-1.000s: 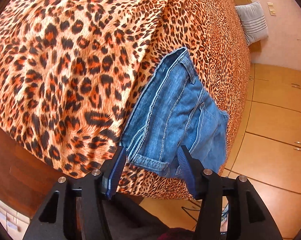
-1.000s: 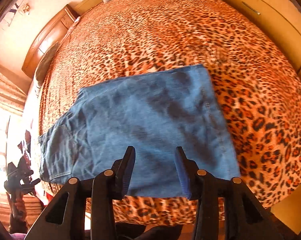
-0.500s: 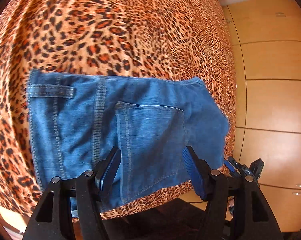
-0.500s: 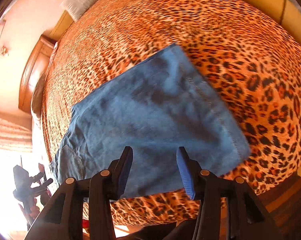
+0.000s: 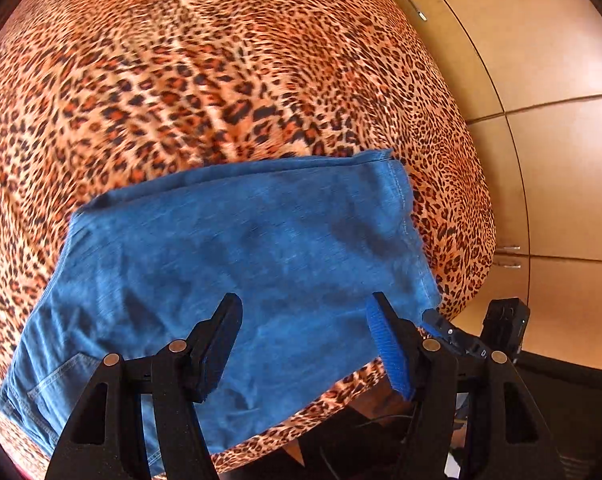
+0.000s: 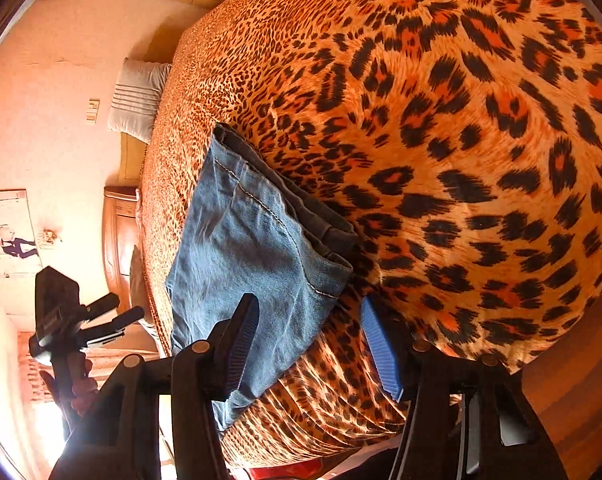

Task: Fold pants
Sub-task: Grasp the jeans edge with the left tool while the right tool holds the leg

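The blue denim pants [image 5: 237, 264] lie folded into a flat rectangle at the near edge of the leopard-print bed [image 5: 221, 80]. In the right wrist view the pants [image 6: 253, 248] show stacked layers with the hems at the right. My left gripper [image 5: 305, 340] is open and empty, hovering just above the near part of the pants. My right gripper [image 6: 309, 344] is open and empty, over the bed edge at the hem corner of the pants. The right gripper also shows in the left wrist view [image 5: 481, 332], and the left gripper in the right wrist view [image 6: 73, 320].
Wooden wardrobe doors [image 5: 541, 120] stand to the right of the bed. A grey pillow [image 6: 137, 100] lies at the head of the bed, by a wooden headboard [image 6: 119, 240]. The bedspread hangs down over the near edge [image 6: 333, 412].
Both grippers swung sideways: the left view turned from the pocket end toward the hem end, the right view swung right of the pants. Both jaws stayed open; the pants did not move.
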`<state>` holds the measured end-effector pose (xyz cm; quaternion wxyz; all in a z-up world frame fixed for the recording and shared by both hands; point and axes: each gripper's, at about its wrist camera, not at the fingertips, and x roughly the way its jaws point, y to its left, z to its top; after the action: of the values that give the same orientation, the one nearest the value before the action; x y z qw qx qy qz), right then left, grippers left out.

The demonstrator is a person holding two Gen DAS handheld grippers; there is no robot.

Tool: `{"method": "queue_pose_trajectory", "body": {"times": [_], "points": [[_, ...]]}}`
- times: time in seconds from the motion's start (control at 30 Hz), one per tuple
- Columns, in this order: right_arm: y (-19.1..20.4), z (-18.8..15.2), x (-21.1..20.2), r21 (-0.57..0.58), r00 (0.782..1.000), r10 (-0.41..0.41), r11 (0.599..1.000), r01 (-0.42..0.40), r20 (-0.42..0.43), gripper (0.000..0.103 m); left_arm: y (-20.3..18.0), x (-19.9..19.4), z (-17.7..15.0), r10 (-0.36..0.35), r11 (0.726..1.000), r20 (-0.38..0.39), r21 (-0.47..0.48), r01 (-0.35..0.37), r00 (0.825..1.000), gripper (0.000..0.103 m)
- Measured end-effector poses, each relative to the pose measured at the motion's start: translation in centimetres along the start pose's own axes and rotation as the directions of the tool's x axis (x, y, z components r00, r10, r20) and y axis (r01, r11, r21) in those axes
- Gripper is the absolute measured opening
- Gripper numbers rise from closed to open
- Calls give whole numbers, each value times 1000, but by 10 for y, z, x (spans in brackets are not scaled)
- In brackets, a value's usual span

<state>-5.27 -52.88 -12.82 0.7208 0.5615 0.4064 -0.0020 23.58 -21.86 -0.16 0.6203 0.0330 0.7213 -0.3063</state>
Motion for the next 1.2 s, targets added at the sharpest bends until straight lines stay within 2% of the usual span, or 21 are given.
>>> {"method": "queue_pose_trajectory", "body": {"times": [0.07, 0.23, 0.3, 0.43, 0.5, 0.6, 0.7, 0.8, 0.83, 0.9, 1.0, 1.03, 1.13, 1.2], "points": [[-3, 9, 6, 8, 997, 74, 997, -74, -6, 61, -30, 16, 21, 28, 998, -31, 48, -26, 999, 63], [-3, 20, 21, 42, 987, 160, 986, -159, -14, 61, -93, 54, 87, 110, 978, -51, 185, -99, 993, 64], [-11, 17, 19, 63, 982, 187, 980, -187, 5, 59, -106, 72, 104, 122, 966, -75, 238, -101, 990, 64], [-16, 19, 17, 58, 976, 216, 974, -217, 32, 58, -122, 112, 137, 120, 941, -185, 334, -52, 975, 64], [-17, 17, 18, 61, 977, 207, 976, -210, 55, 58, -129, 136, 150, 161, 906, -240, 420, -47, 957, 64], [-19, 7, 14, 62, 977, 190, 978, -197, 95, 59, -136, 167, 165, 220, 841, -301, 541, -24, 928, 63], [-20, -2, 14, 78, 974, 180, 978, -192, 137, 59, -137, 187, 174, 243, 793, -396, 607, 54, 885, 63], [-20, -14, 9, 95, 965, 178, 975, -199, 190, 59, -140, 206, 179, 297, 720, -444, 686, 107, 846, 63], [-20, -17, 9, 99, 962, 178, 975, -201, 206, 59, -140, 211, 181, 308, 704, -462, 699, 127, 832, 63], [-21, -23, 8, 104, 955, 179, 973, -208, 236, 59, -144, 218, 185, 306, 678, -492, 714, 176, 815, 65], [-23, -31, 7, 122, 941, 197, 964, -237, 275, 59, -150, 226, 182, 294, 636, -528, 730, 249, 797, 70], [-25, -34, 6, 130, 935, 209, 958, -254, 288, 59, -152, 228, 177, 295, 613, -529, 744, 267, 796, 73], [-33, -41, 6, 165, 912, 251, 934, -316, 326, 59, -160, 233, 155, 285, 539, -545, 772, 338, 789, 72], [-35, -45, 5, 176, 902, 266, 924, -338, 339, 59, -162, 234, 144, 298, 471, -494, 820, 324, 817, 72]]}}
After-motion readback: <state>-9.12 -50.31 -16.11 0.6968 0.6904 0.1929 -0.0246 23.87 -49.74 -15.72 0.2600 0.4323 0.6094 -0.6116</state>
